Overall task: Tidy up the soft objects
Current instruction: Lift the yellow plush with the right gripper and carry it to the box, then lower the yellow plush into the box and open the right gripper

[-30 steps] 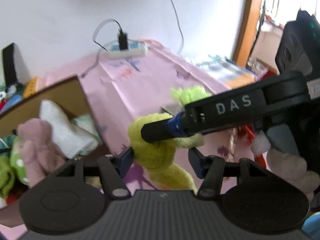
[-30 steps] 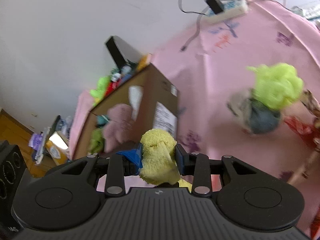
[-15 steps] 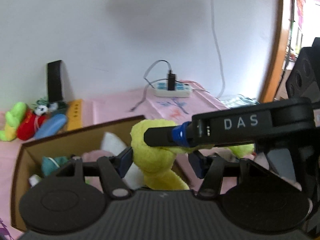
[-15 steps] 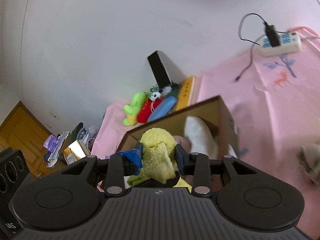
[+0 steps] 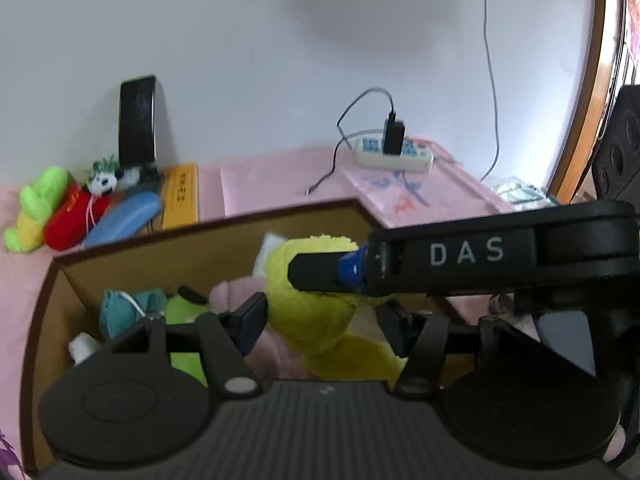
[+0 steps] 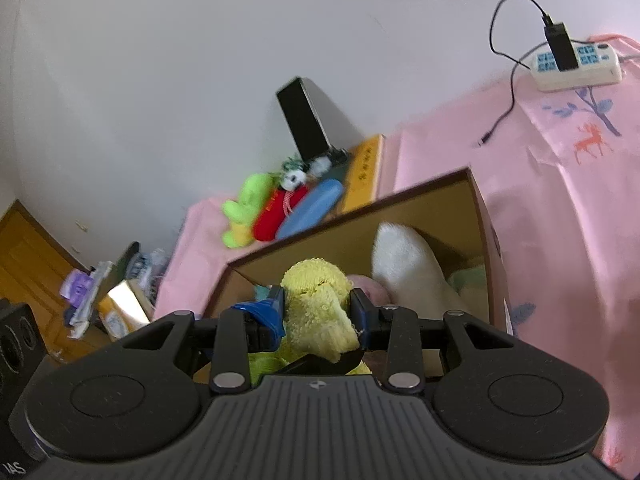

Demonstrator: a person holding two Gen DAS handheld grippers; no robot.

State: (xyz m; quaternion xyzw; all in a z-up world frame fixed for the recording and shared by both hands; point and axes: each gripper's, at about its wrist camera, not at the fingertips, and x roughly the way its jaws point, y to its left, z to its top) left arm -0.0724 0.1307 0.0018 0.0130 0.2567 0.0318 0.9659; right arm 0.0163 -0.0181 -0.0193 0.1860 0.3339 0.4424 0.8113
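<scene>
R tongs point(image 6: 318, 312) pinch the yellow plush point(image 6: 316, 308) betw both pads, held over the open cardboard box point(image 6: 478, 216). L tongs point(image 5: 320, 320) spread wide, plush point(image 5: 312, 300) sitting in the gap; R tongs' arm crosses in front of L cam and blocks the box's right side. In box below tongs: 1 white plush point(image 6: 408, 264), 1 pink plush point(image 5: 228, 292), 1 teal item point(image 5: 120, 308), 1 green w/ black bit point(image 5: 184, 308). Beyond box, far-left of tongs: 1 green toy point(image 5: 36, 204), 1 red toy point(image 5: 72, 216), 1 blue case point(image 5: 124, 220), 1 yellow box point(image 5: 182, 196), 1 black device point(image 5: 136, 120) leaning on wall. Ahead-right on the pink cloth point(image 6: 560, 200): 1 power strip point(image 5: 394, 154) w/ 1 black plug.
</scene>
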